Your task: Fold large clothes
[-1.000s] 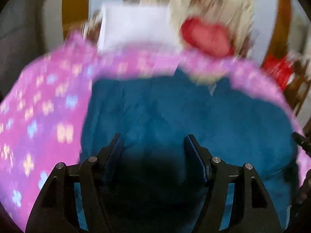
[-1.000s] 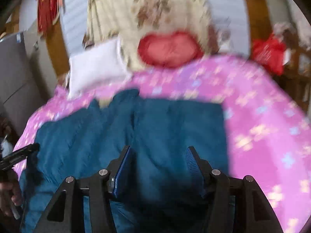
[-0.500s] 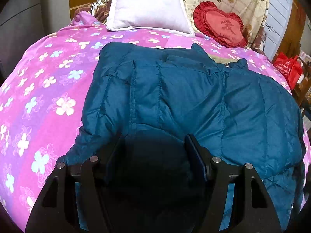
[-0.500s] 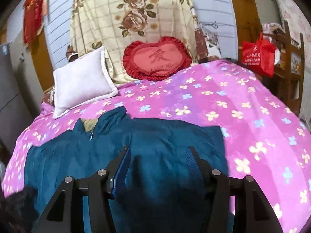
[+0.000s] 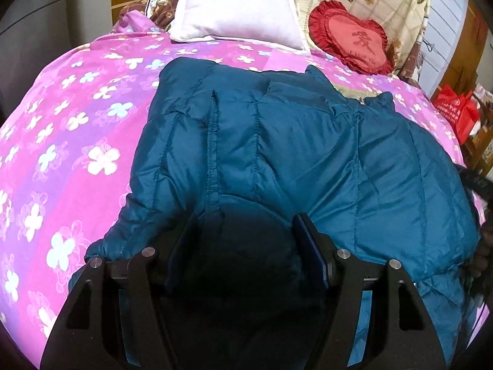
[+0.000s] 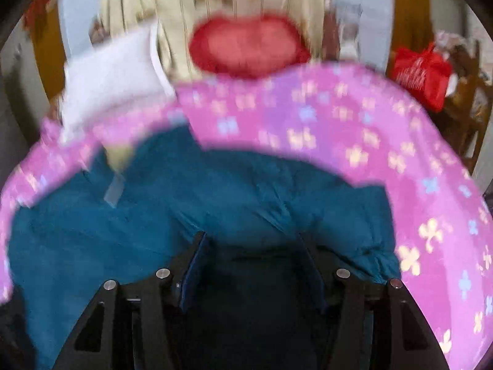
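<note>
Teal jacket (image 5: 308, 154) flat on pink bedspread (image 5: 61, 123), beneath left hand-held gripper (image 5: 246, 243)

We saw the left wrist view sharp and evenly lit by soft indoor light, though the fisheye bent the pink flowered bedspread (image 5: 77, 117) toward dark vignetted corners. A deep shadow lay on the quilted teal padded jacket (image 5: 308, 154) between the fingers. The right wrist view was heavily motion-blurred, smearing the red heart-shaped cushion (image 6: 246, 46).
</note>
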### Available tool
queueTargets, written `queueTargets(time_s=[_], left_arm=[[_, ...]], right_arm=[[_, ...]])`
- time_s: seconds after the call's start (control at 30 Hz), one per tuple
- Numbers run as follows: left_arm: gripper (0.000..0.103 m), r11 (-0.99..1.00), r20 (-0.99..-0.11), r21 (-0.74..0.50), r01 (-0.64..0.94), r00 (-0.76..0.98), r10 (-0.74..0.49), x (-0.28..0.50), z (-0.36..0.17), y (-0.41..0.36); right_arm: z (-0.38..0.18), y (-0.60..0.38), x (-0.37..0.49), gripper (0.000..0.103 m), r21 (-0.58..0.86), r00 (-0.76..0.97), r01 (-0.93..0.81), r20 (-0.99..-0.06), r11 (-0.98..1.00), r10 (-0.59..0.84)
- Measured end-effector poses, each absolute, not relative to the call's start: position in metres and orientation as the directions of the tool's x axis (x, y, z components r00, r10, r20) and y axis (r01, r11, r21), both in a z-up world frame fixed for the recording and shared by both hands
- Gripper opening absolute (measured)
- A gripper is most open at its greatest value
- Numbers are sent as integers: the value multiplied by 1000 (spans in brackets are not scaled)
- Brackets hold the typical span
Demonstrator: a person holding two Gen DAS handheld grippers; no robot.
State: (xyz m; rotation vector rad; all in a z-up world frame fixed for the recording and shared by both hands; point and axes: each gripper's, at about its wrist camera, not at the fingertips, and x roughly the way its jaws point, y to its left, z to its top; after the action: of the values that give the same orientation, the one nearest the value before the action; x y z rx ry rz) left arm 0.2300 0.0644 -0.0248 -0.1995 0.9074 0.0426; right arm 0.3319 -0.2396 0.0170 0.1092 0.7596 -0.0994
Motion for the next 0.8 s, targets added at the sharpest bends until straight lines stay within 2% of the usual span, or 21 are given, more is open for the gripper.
queueTargets(time_s=[0.1,0.2,0.27,0.4,0.43,0.57,0.67,0.73,0.8], left_arm=[[67,980,-785,-154,-125,618,-44,228,-24,64],[67,981,-784,-152,-123,619,-44,228,-24,64],[69,980,-779,-164,-116,624,-57,227,-23,64],[76,980,-783,-175,-91,617,-82,229,-23,64],[79,981,-784,-176,-84,614,-88,230,-24,63],[80,986,-785,-154,-71,614,-79,229,-24,59],[78,978,-768,-167,-124,638,-51,225,-14,67],[78,974,-726,-167,-151,688,-18,218,2,70],[78,978,-666,-160,-132,746,-8,209,19,67]], right_arm=[[33,-198,316,57,160,782,6,-616,987,95],[16,-155,321,59,164,737,-91,-652,982,177],[-17,-134,332,63,81,670,-91,-732,993,121],[-35,-138,332,63,96,674,-83,-728,992,126],[-35,-136,332,63,91,668,-85,-733,992,125],[-33,-132,328,65,75,673,-84,-731,994,112],[-21,-136,329,65,101,647,-98,-749,990,141],[-4,-143,315,65,135,669,-113,-722,984,176],[17,-150,289,68,107,727,-110,-669,988,153]])
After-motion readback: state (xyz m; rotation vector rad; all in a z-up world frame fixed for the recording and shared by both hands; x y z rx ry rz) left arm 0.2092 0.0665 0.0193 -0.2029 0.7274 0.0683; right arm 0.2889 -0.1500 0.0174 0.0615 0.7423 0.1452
